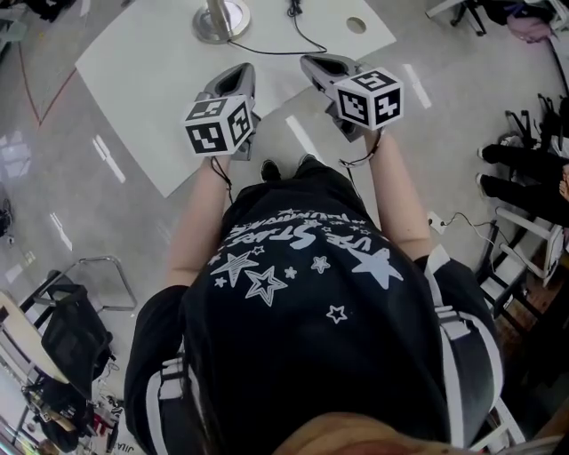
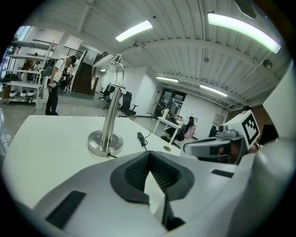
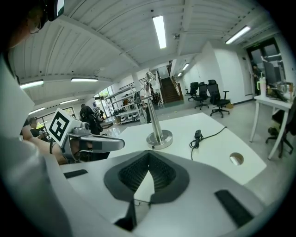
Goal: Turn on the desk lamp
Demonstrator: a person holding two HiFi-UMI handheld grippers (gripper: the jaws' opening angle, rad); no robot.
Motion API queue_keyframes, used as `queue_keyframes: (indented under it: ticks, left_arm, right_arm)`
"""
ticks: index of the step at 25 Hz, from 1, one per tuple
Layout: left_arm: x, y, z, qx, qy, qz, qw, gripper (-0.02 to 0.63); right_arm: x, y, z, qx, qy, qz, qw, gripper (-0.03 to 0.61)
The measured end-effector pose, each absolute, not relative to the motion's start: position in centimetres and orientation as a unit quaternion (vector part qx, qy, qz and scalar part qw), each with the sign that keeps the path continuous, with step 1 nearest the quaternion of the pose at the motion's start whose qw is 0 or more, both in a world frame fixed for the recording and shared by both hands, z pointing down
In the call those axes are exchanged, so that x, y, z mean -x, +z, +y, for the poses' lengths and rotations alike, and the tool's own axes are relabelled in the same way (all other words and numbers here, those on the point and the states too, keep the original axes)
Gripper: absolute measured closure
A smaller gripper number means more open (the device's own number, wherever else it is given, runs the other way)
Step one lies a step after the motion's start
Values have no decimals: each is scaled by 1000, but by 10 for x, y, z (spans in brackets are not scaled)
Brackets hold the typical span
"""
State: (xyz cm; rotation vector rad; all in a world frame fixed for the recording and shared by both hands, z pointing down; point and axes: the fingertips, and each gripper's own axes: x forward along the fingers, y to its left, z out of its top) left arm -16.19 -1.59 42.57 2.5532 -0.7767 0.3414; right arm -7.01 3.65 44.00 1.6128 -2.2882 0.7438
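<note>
**Both tongs closed and empty short of the desk lamp**

A person in a black T-shirt printed with white stars [image 1: 311,293] stands at the near edge of a white table [image 1: 151,71], a grey two-jaw gripper in each hand. The left gripper [image 1: 238,73] and the right gripper [image 1: 311,64] are held side by side over the near edge, well apart from each other. Each carries its black-and-white marker cube at the rear.

In the left gripper view the ribbed black pads of the left gripper [image 2: 149,155] meet at their tips with nothing between them. In the right gripper view the right gripper [image 3: 149,155] is the same: tips together, nothing held. Each gripper also shows in the other's view, the right one [image 2: 208,147] at the left gripper's right side and the left one [image 3: 92,144] at the right gripper's left.

The chrome desk lamp with a round silver base [image 1: 220,19] stands upright near the far edge of the table, well ahead of both grippers and touched by neither. Its slim stem [image 2: 110,115] rises to a curved neck, and the base [image 3: 159,138] sits flat on the tabletop. Whether the lamp is lit cannot be told.

A thin black cable [image 1: 267,51] leaves the base and loops across the table toward its right edge. It carries a small black in-line switch [image 3: 198,135] [image 2: 140,137], which lies on the surface to the right of the lamp. A round cable hole [image 1: 356,25] [image 3: 236,159] sits near the table's far right corner.
</note>
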Motion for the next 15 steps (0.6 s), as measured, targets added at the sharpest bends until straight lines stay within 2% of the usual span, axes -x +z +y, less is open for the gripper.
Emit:
queue_keyframes:
  ticks: [15]
  left_arm:
    - [140, 408, 24, -926, 134, -285, 209, 603]
  right_arm:
    - [49, 424, 68, -546, 246, -793, 110, 572]
